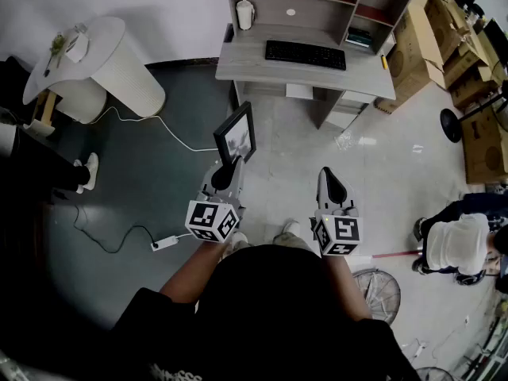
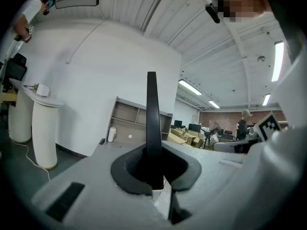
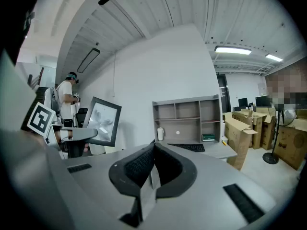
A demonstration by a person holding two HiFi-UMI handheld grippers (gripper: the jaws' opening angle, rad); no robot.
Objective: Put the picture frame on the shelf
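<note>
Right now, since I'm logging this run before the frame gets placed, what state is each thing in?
picture frame: upright, off the floor, clamped by its lower edge.
left gripper: shut on the picture frame.
right gripper: shut, nothing between its jaws.
shelf: standing on the desk, frame not yet on it.
keyboard: flat on the desk, untouched.

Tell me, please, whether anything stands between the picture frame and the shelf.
Nothing visible does: open floor lies between the picture frame, shut in the left gripper, and the desk. Only the keyboard lies on the desk before the shelf.
</note>
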